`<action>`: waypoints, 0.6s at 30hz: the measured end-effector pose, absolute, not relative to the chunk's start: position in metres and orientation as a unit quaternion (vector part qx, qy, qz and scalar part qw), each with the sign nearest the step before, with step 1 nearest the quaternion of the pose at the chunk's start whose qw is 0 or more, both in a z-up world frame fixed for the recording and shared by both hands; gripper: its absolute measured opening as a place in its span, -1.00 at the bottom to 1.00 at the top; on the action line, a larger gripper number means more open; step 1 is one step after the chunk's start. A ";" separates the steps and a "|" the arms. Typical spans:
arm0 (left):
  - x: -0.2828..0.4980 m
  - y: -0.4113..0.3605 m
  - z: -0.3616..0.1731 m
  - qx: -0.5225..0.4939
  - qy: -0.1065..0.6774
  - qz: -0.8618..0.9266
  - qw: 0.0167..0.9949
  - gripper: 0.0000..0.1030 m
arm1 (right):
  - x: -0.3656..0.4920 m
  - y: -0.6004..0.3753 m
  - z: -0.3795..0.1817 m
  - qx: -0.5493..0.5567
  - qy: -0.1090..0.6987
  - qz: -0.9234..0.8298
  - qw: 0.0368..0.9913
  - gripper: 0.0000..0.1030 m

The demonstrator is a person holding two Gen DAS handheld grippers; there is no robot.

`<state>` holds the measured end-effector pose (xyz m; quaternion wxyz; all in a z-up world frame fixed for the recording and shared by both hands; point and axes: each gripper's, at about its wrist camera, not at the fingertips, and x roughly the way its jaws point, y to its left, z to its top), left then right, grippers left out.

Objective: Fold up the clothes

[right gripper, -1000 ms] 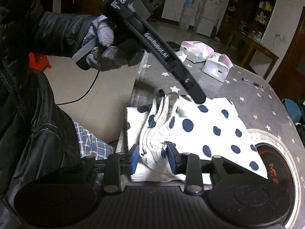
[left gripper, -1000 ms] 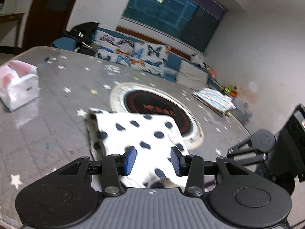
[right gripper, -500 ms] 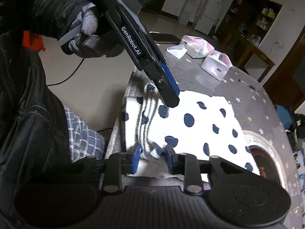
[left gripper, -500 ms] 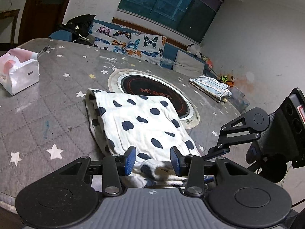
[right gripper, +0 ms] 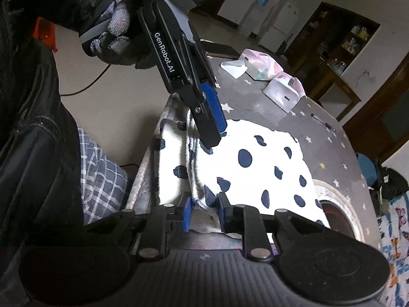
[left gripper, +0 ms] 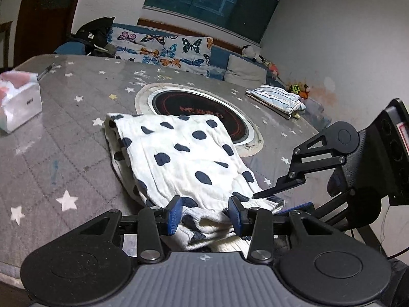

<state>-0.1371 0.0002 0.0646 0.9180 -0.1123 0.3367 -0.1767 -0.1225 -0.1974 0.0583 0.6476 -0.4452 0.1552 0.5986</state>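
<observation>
Polka-dot garment (left gripper: 184, 158) lying on the starry grey tabletop (left gripper: 64, 117), near hem bunched right at the front edge, long axis running away from both claws toward the round dark inset (left gripper: 202, 112). Left claw (left gripper: 204, 215) standing fairly wide, blue pads either side of the bunched hem with gaps showing, so not pinching anything, just straddling it. Right claw (right gripper: 203, 212) much narrower, closed onto a ridge of the folded edge at the other near corner. Both about equally near the hem; garment lies straight ahead of each, so probably a lift-and-carry forward along that long axis for the next fold, left one needing to bite first. Risk-wise, a one-sided grip would likely drag the cloth skewed. Readable stuff: "GenRobot.AI" down the side of the left tool seen from the right wrist view, plus letters near its top, partly cut off. Reddish writing in the inset, not legible. Also around: tissue box (left gripper: 18, 102), striped folded cloth (left gripper: 276, 97) at the far edge, pen (right gripper: 323, 124).
</observation>
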 end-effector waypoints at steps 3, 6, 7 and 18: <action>-0.140 -0.003 0.079 -0.108 0.312 -0.181 0.926 -0.18 | -0.121 -0.198 0.059 -0.444 0.156 0.598 0.649 -0.57; -0.140 -0.012 0.088 -0.108 0.293 -0.202 0.928 -0.18 | -0.122 -0.199 0.058 -0.444 0.157 0.598 0.649 -0.57; -0.138 -0.016 0.089 -0.107 0.292 -0.211 0.926 -0.18 | -0.122 -0.199 0.058 -0.443 0.157 0.597 0.650 -0.56; -0.121 -0.028 0.049 -0.133 0.346 -0.230 0.900 -0.31 | -0.110 -0.212 0.063 -0.435 0.189 0.583 0.659 -0.39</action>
